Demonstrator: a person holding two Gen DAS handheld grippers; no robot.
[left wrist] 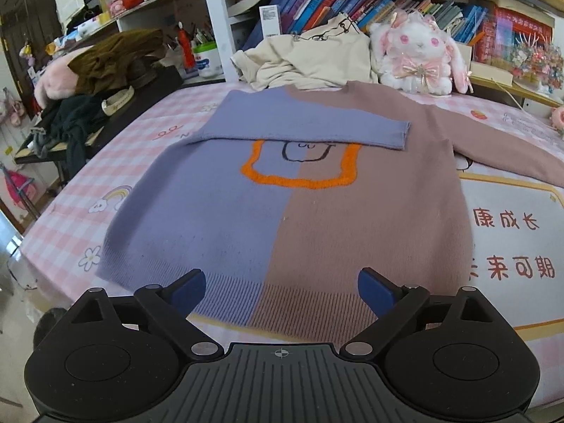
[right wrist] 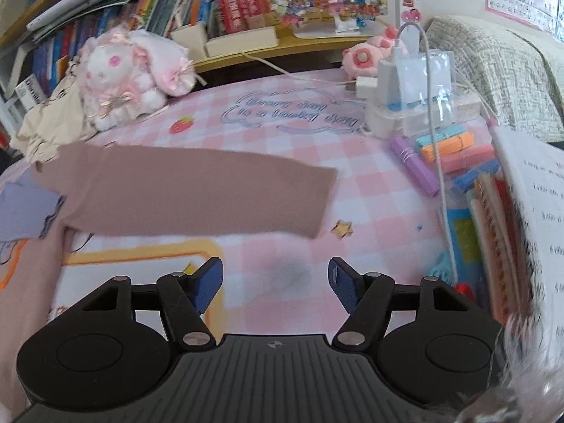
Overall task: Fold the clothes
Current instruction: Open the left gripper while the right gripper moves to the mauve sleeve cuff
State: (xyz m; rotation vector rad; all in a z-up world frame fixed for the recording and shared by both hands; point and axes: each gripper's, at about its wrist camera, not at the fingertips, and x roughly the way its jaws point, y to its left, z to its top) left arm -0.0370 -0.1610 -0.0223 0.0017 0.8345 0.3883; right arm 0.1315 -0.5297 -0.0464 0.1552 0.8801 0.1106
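A two-colour sweater (left wrist: 282, 211), purple on the left half and mauve on the right, lies flat on the pink checked bed cover (left wrist: 148, 123). Its purple sleeve (left wrist: 303, 130) is folded across the chest, over an orange outline. Its mauve sleeve (right wrist: 197, 194) lies stretched out to the right. My left gripper (left wrist: 282, 292) is open and empty above the sweater's ribbed hem. My right gripper (right wrist: 275, 285) is open and empty over the bed cover, just short of the mauve sleeve's cuff end.
A cream garment (left wrist: 317, 56) and a white plush rabbit (left wrist: 419, 56) sit at the bed's far edge below bookshelves (left wrist: 352, 0). A side table with dark clothes (left wrist: 88, 98) stands left. Boxes, coloured pens and books (right wrist: 458, 162) crowd the bed's right side.
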